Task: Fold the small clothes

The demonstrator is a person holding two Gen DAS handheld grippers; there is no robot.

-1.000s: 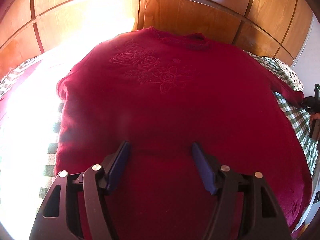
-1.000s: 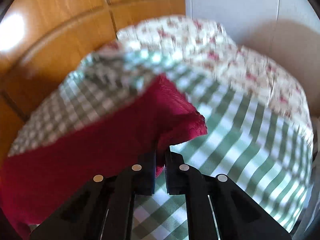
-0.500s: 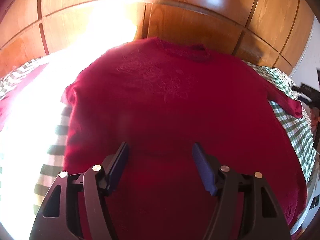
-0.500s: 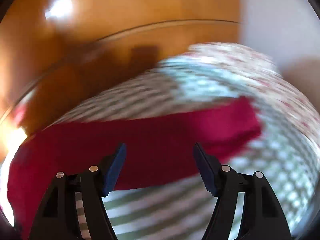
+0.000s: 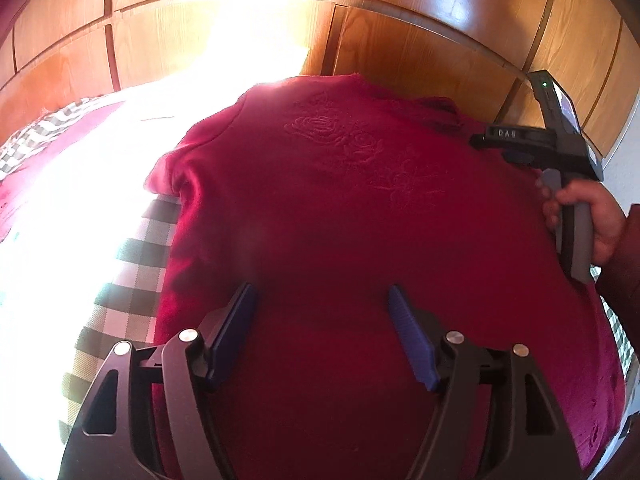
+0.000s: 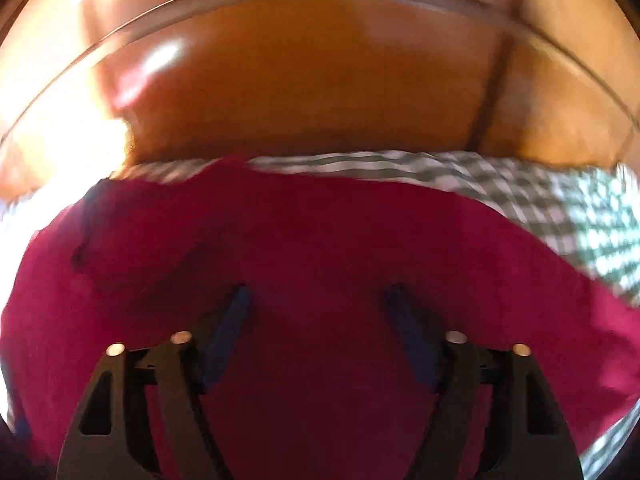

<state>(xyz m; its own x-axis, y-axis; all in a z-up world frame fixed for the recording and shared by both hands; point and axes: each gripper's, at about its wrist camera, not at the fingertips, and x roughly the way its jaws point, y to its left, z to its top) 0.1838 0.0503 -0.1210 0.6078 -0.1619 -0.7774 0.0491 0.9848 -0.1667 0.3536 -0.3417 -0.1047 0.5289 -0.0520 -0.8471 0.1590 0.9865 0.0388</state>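
A dark red sweater (image 5: pixel 340 220) with embroidered roses lies front up on a green checked bedspread (image 5: pixel 136 264), neckline toward the wooden headboard. My left gripper (image 5: pixel 322 300) is open and empty, hovering over the sweater's lower middle. My right gripper (image 6: pixel 318 300) is open and empty above the sweater (image 6: pixel 320 240) near its right shoulder; this view is blurred. The right gripper's body, held in a hand, shows at the right of the left wrist view (image 5: pixel 560 152).
A wooden panelled headboard (image 5: pixel 420 40) runs along the far side. Strong sunlight washes out the bed at the left (image 5: pixel 60 220). More checked bedspread (image 6: pixel 580 216) shows to the right of the sweater.
My right gripper has let go of the sleeve cuff, opened, and swung left over the sweater's body. My left gripper stayed open and pulled back slightly.
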